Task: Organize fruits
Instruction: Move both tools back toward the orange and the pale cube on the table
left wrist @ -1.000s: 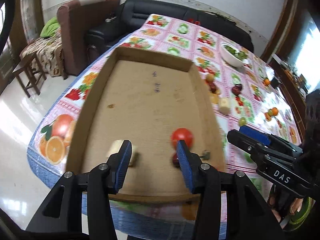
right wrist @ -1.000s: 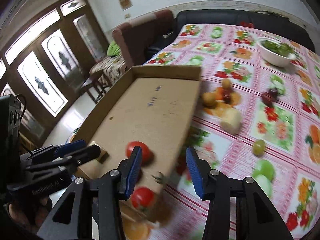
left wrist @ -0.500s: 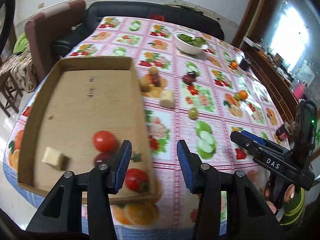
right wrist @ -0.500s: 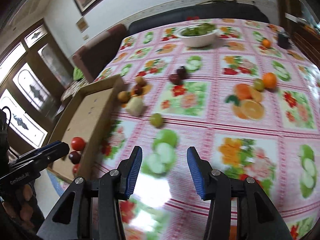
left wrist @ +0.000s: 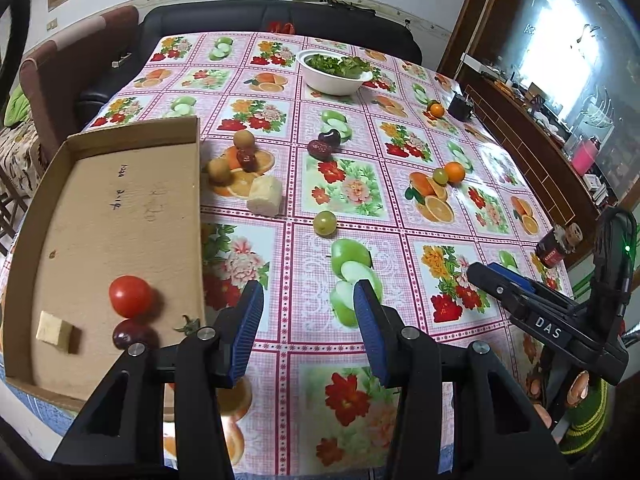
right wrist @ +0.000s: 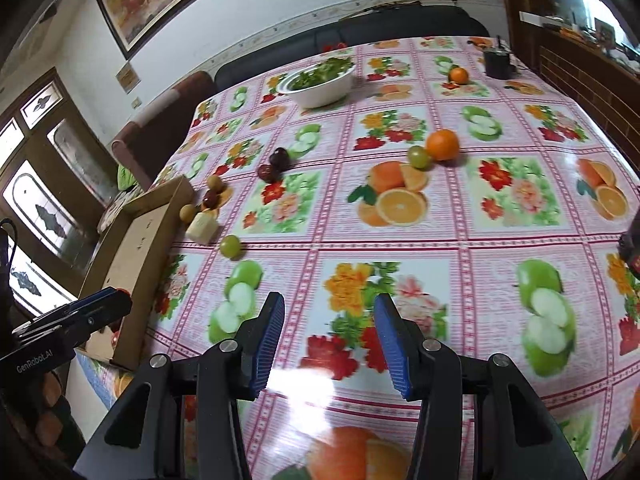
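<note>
Both of my claws hang empty with jaws apart over the fruit-print worktop (left wrist: 400, 216): left claw (left wrist: 308, 330), right claw (right wrist: 330, 346). Loose fruit lies ahead, a green grape (left wrist: 324, 223) nearest; the shallow cardboard tray (left wrist: 24, 236) holds a red tomato (left wrist: 130, 296).

The counter (left wrist: 400, 216) cloth is pink with fruit and flower pictures. The tomato (left wrist: 130, 296) is red, the box (left wrist: 120, 208) brown.

A white bowl (left wrist: 335, 76) of greens sits near the far edge of the tablecloth (left wrist: 400, 216), with a black sofa (left wrist: 280, 24) just behind it. A brown armchair (left wrist: 76, 68) stands left of the bowl; a dark cup (left wrist: 460, 107) right of it.
</note>
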